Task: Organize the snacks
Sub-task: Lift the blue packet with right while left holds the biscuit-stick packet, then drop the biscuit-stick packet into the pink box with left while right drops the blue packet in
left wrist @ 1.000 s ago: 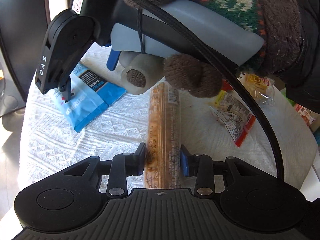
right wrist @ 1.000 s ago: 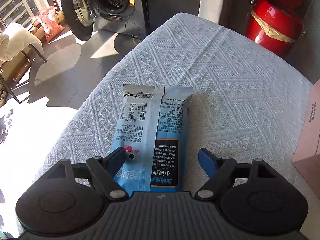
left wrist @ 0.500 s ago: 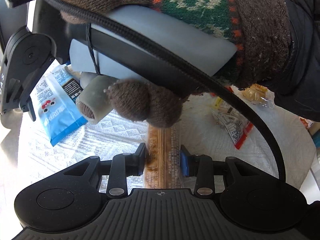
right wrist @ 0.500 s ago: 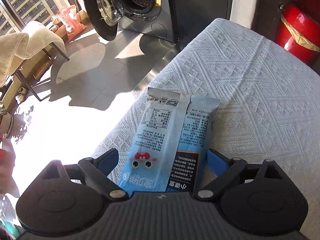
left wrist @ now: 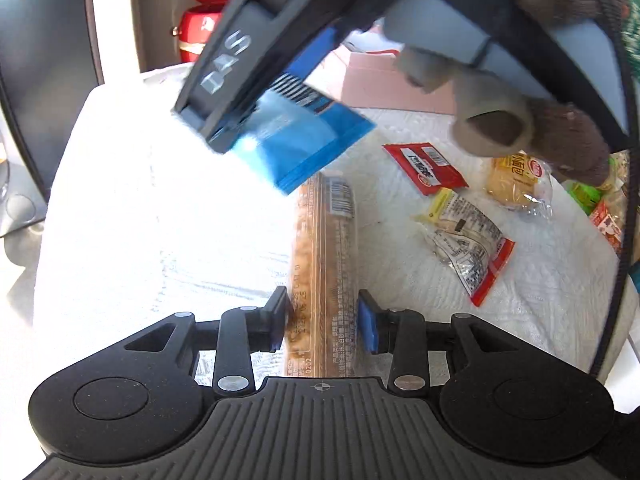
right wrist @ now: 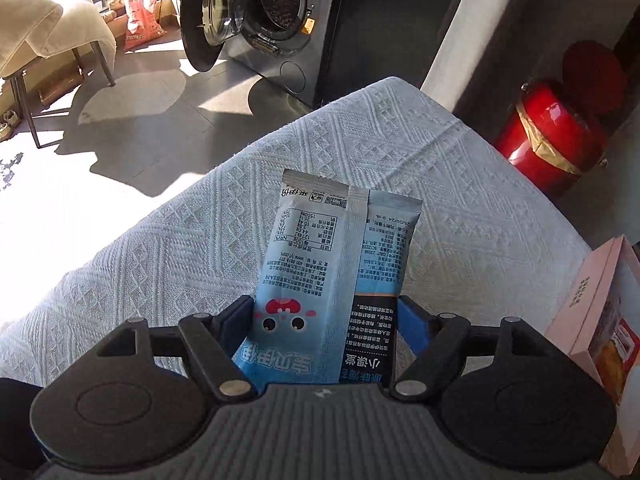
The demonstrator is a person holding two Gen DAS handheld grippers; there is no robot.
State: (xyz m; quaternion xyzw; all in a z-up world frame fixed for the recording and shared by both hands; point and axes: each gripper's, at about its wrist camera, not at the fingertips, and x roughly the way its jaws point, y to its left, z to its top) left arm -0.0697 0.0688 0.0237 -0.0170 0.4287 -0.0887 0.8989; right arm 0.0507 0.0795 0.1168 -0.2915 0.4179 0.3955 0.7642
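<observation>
Holding my right gripper point(right wrist: 326, 322) pitched steeply down over the white tablecloth point(right wrist: 460, 200), jaws closing on the blue snack packet point(right wrist: 332, 264), which sits between the pads and appears lifted clear of the cloth. My gloved right hand point(left wrist: 560, 136) shows in the left wrist view, blurred. My left gripper point(left wrist: 322, 314) also angles downward, roughly half open, clamped on the long orange snack stick point(left wrist: 324, 248) lying on the cloth. Other snack packs point(left wrist: 466, 236) lie scattered to its right.

Cloth point(left wrist: 132, 220) left of long snack pack point(left wrist: 324, 264) bare; wrappers point(left wrist: 468, 240) crowd right.
</observation>
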